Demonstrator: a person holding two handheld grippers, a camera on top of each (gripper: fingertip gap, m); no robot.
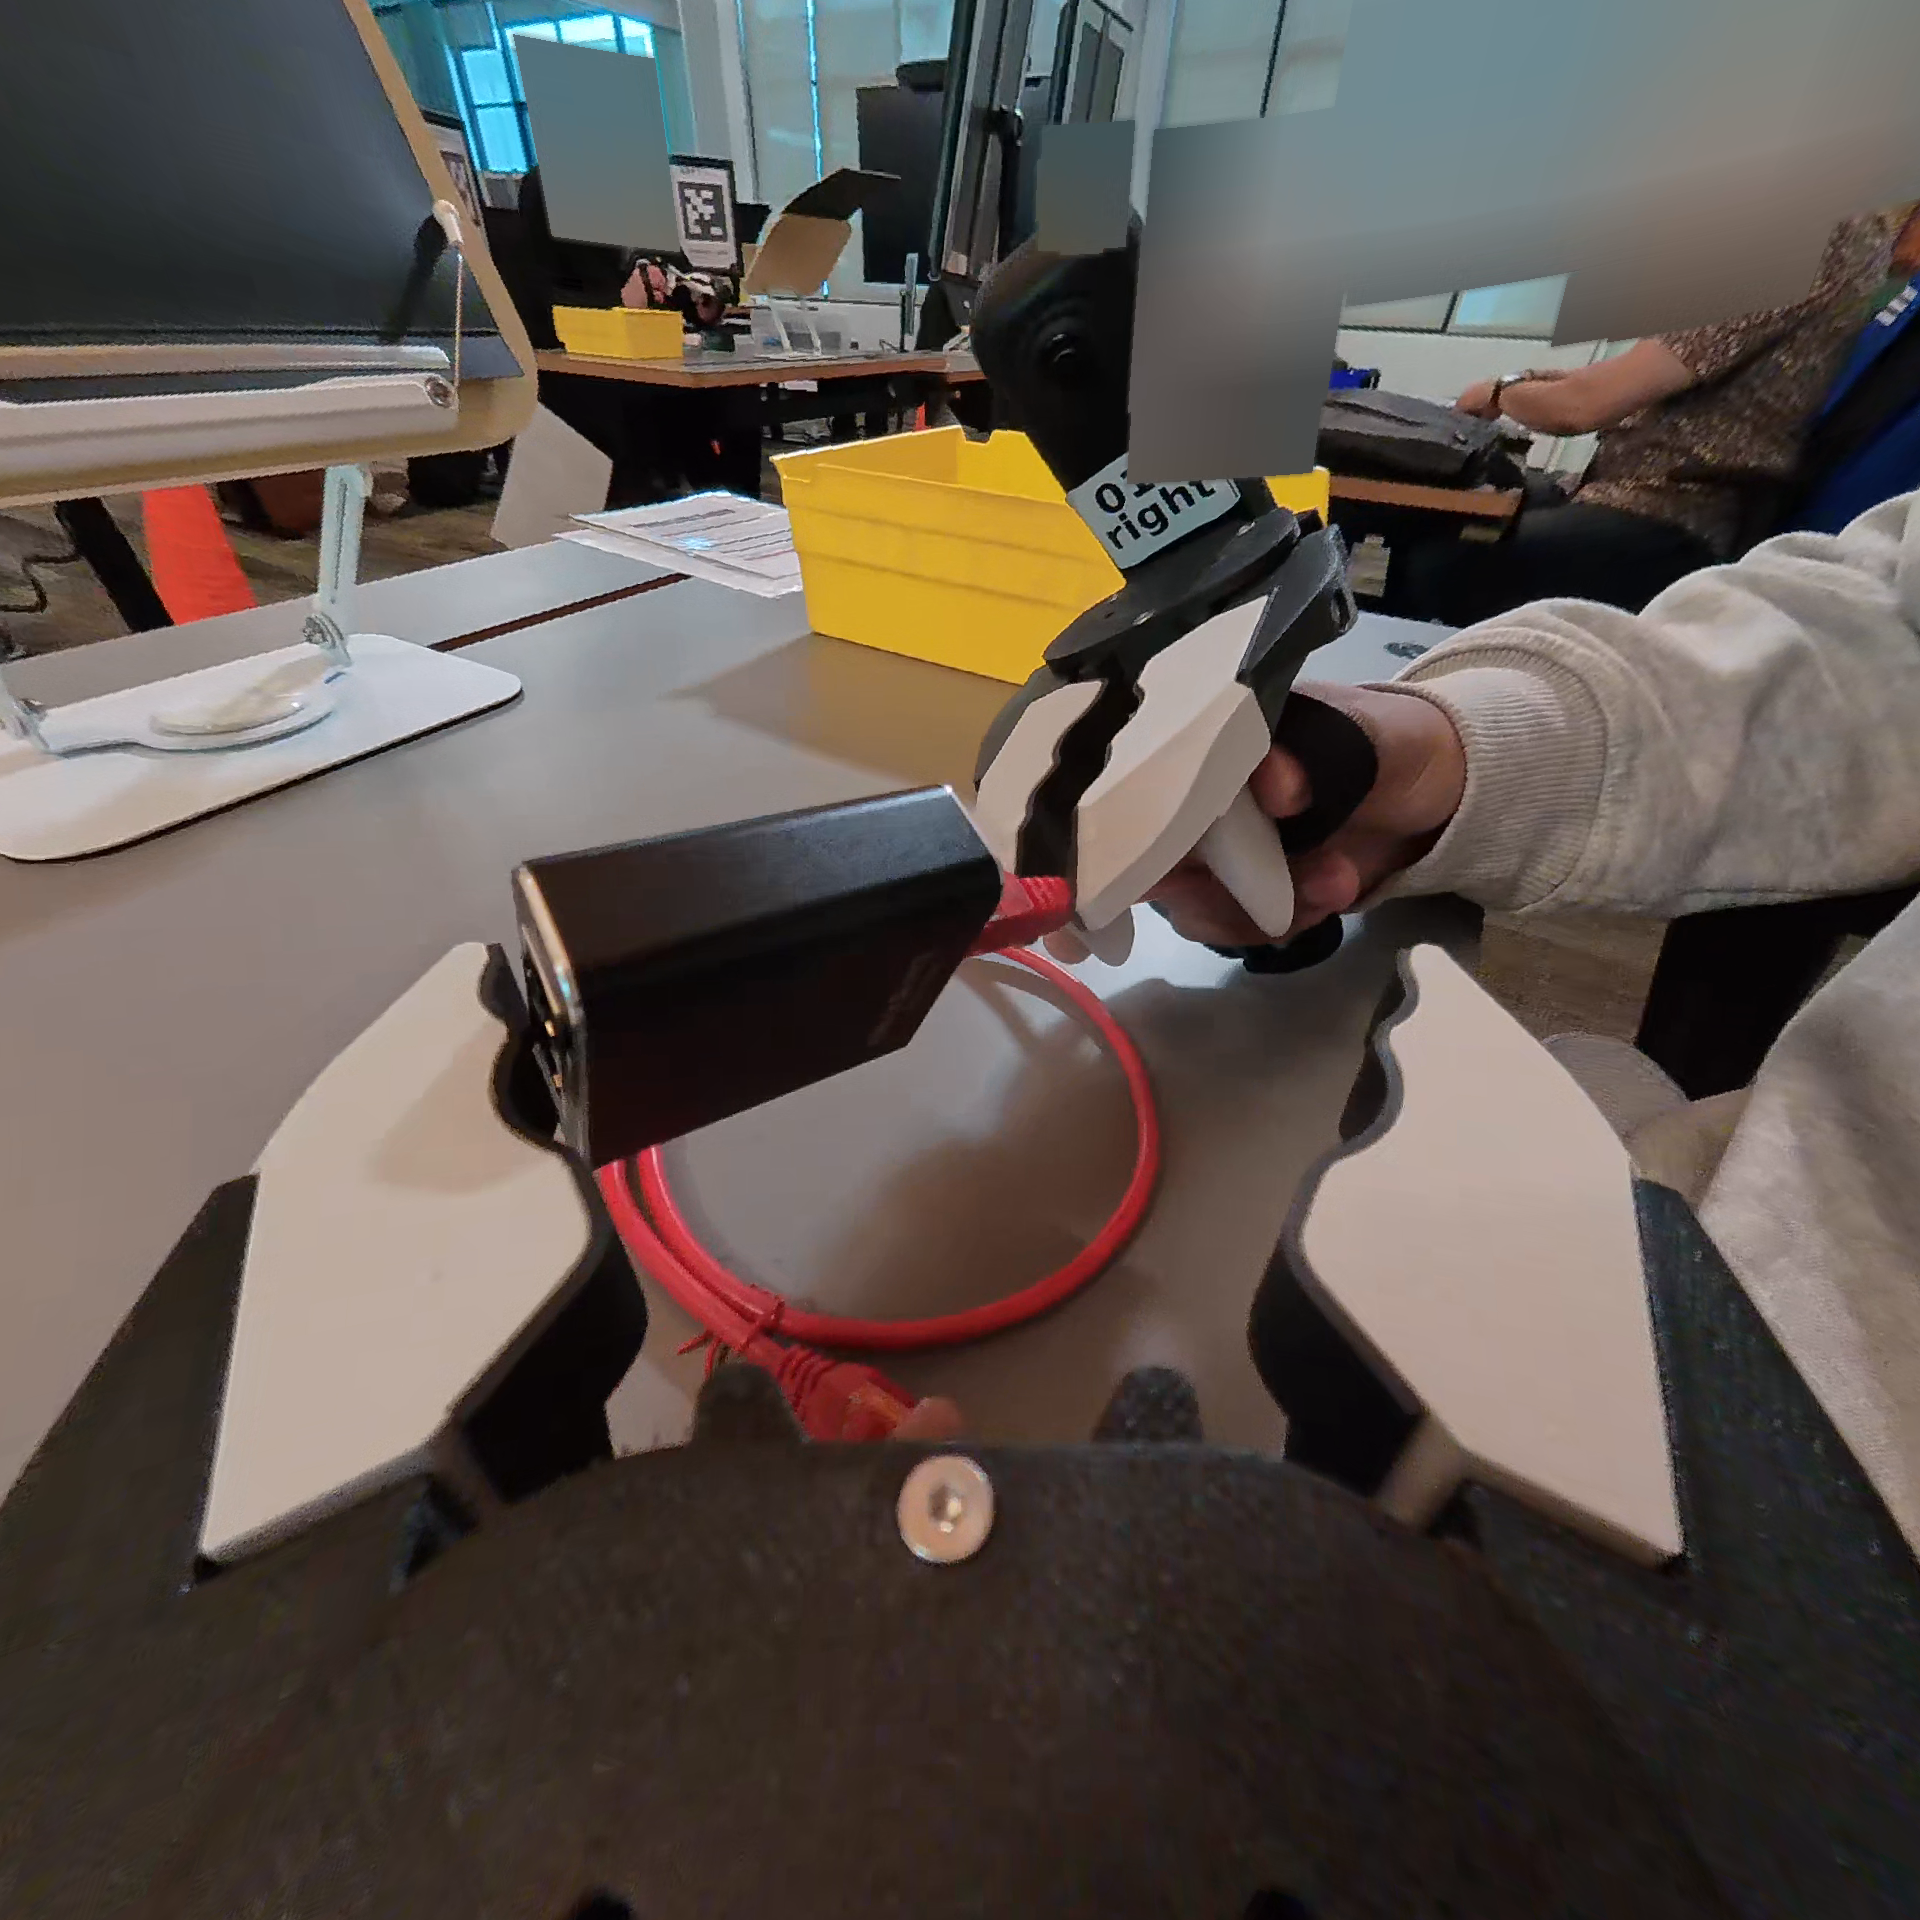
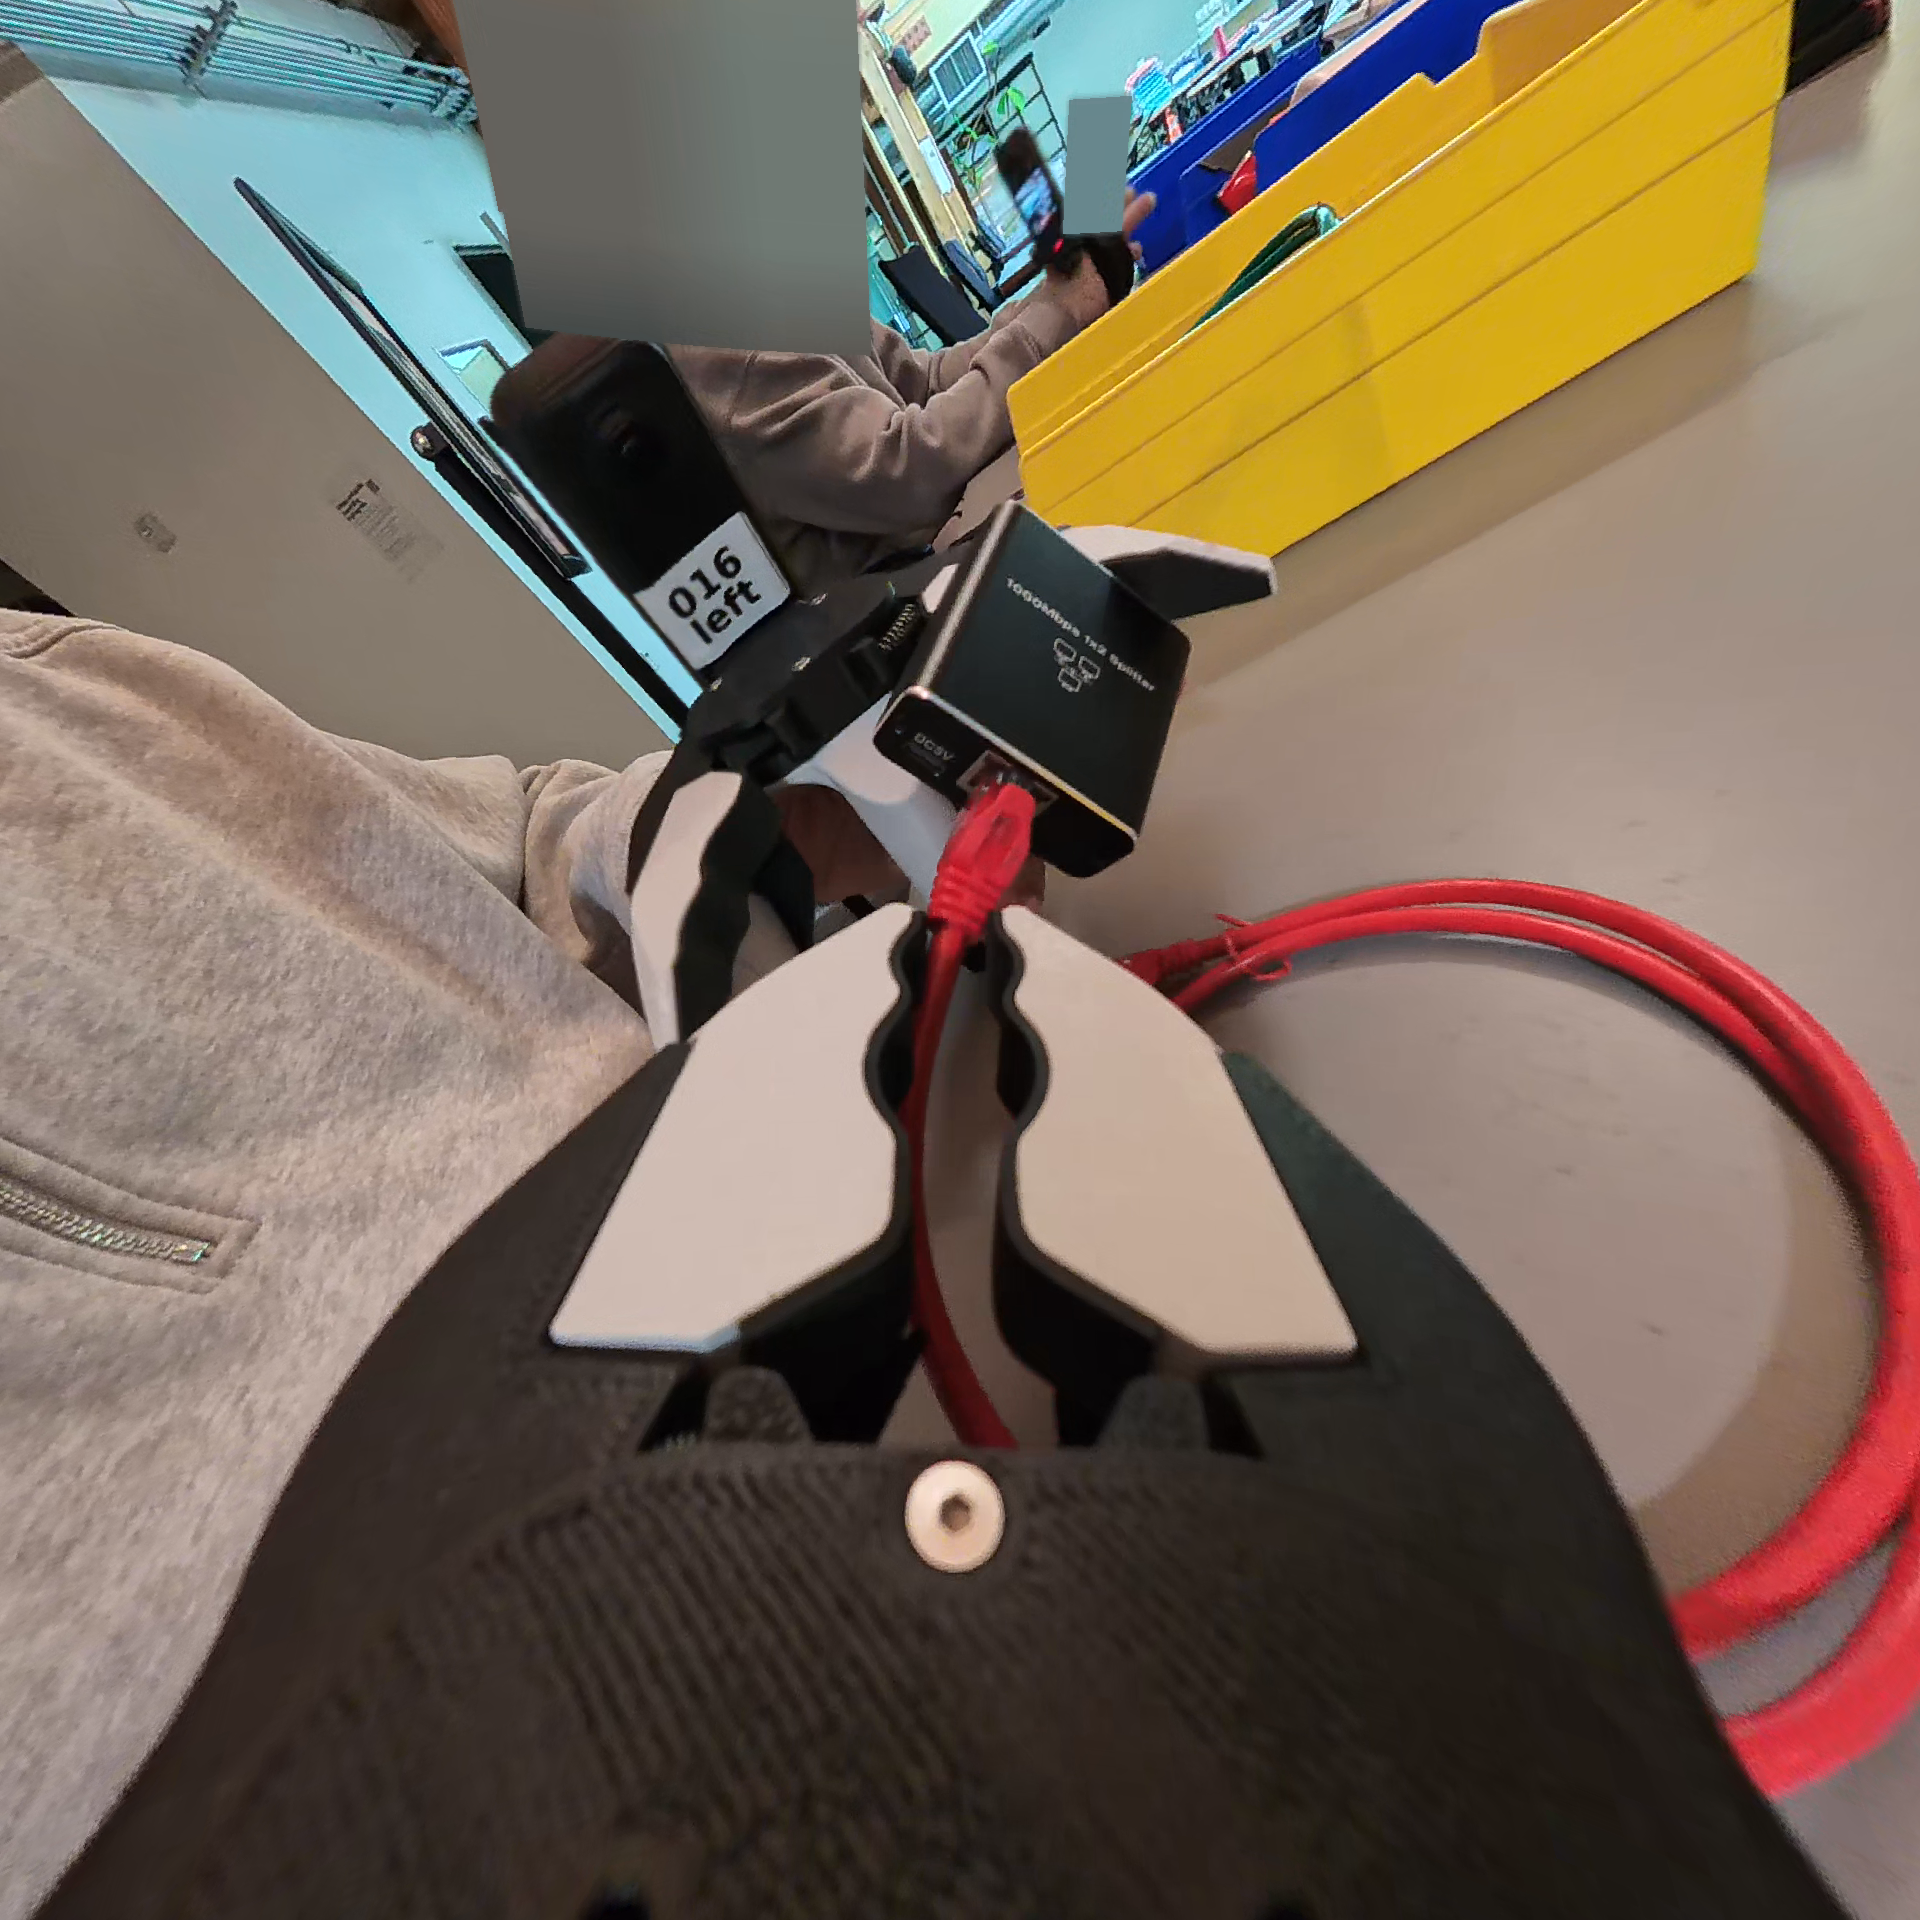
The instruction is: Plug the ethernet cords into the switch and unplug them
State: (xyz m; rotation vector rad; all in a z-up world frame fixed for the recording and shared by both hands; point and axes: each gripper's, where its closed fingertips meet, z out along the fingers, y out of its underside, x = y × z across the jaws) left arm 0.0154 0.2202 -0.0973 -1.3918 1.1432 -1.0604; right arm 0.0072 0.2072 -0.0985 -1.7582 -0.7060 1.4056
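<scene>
1. Nearest thing in the right wrist view: the right gripper [image 2: 961, 925], bottom centre of frame, jaws pinched shut on the red ethernet cord [image 2: 961, 883] just behind its plug. The plug sits in a port on the near face of the black switch [image 2: 1049, 707], mid-frame. I can't tell whether it's fully clicked in.

2. The left gripper [image 1: 935, 1039] fills the lower half of the left wrist view, jaws spread wide. The switch [image 1: 758, 956] leans against its left finger [image 1: 416, 1195] only, with the right finger well clear. So it's propped, not clamped, as far as I can see.

3. My take on doing this step well: keep any push or pull in line with the port. With only one finger backing the switch, a sideways tug will probably swing it. I'd close the left jaws on it first.

4. The rest of the cord loops on the grey table [image 1: 727, 707] under the switch, with its free plug [image 1: 852, 1392] low in frame, close to the left gripper's base.

5. Room: there's open table to the left of the frame. The yellow bin [image 1: 935, 561] sits behind the switch in the upper middle, and a monitor stand [image 1: 260, 717] sits upper left. Both are well apart from the action.
</scene>
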